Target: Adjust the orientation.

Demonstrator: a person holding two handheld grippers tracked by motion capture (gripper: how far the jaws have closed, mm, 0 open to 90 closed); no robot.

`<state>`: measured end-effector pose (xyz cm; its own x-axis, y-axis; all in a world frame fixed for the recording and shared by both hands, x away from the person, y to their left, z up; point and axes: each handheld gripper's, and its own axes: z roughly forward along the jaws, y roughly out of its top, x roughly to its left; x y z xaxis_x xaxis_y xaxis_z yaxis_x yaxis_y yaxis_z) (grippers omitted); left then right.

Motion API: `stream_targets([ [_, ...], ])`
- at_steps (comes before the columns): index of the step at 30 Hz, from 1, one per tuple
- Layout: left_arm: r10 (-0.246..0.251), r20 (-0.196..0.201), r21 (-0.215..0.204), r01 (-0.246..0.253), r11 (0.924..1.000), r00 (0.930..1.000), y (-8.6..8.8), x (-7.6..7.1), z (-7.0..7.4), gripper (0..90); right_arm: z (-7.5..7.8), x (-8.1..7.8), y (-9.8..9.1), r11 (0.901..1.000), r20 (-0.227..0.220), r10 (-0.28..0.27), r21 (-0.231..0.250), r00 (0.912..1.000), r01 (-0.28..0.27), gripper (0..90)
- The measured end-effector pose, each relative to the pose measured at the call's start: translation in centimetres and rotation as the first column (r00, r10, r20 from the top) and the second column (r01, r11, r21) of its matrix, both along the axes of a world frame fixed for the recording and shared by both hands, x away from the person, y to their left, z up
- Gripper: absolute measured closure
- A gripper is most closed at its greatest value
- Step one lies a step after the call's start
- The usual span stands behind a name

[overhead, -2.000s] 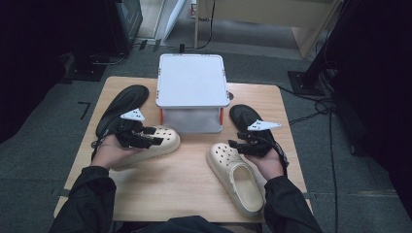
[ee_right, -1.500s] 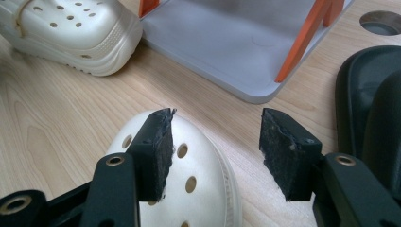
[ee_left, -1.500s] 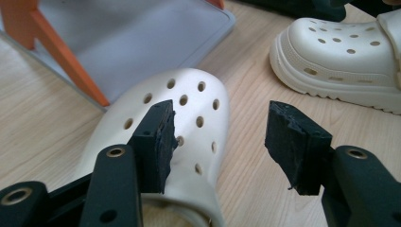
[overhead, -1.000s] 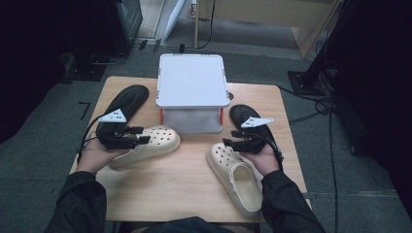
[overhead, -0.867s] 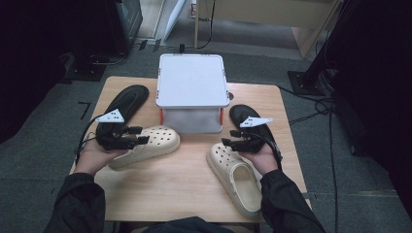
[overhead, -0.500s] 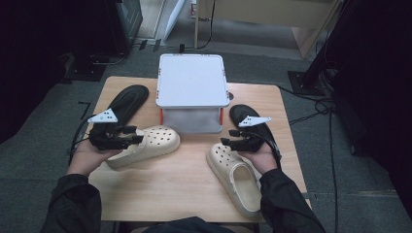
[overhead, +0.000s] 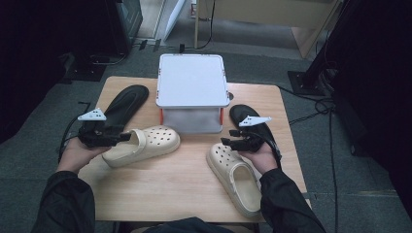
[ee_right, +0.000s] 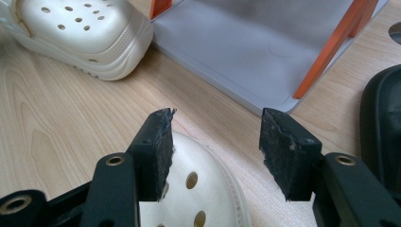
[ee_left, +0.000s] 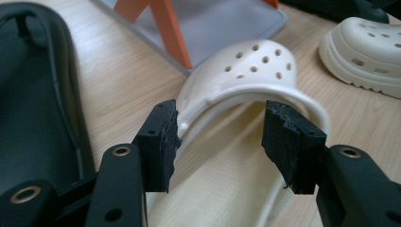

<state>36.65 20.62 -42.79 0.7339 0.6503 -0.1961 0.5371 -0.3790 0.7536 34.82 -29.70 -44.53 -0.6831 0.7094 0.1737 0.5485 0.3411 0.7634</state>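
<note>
Lying at far left on the bench: black sandal, sole flat, toe pointing away, close-up as a dark slab in left gripper view. Just right of it, held in the left hand: left gripper, grey plate on top, fingers spread apart and released, straddling the heel opening of the left clog. Not clear whether either pad touches the clog's rim; left pad very near the rim's outer wall. Clog cream, holed toe aimed right toward the box. At centre back: white-lidded box with translucent grey walls and orange latches, standing just behind both clogs. Right of centre: right clog, cream, toe pointing up and left, heel near the bench's front edge. Over its toe: right gripper, held in the right hand, fingers parted and released, gripping nothing, holed toe showing below them. Farther off in right gripper view: left clog's toe and box wall. At far right: second black sandal, partly under the right hand, beside the box's right corner.
</note>
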Motion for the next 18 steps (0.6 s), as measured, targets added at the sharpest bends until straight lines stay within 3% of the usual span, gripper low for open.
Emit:
stream_targets([
  [10,-0.055,-0.019,0.033,0.055,0.9979,0.9983,-1.0,1.6,-2.1,47.2,-0.1,0.1,-0.1,1.0000,-0.003,-0.002,-0.008,1.0000,0.002,45.7],
  [18,-0.082,-0.023,0.060,0.083,0.9947,0.9964,-1.9,2.6,-2.9,50.6,-0.2,0.1,0.0,0.9999,-0.002,0.000,-0.011,1.0000,0.000,45.8],
])
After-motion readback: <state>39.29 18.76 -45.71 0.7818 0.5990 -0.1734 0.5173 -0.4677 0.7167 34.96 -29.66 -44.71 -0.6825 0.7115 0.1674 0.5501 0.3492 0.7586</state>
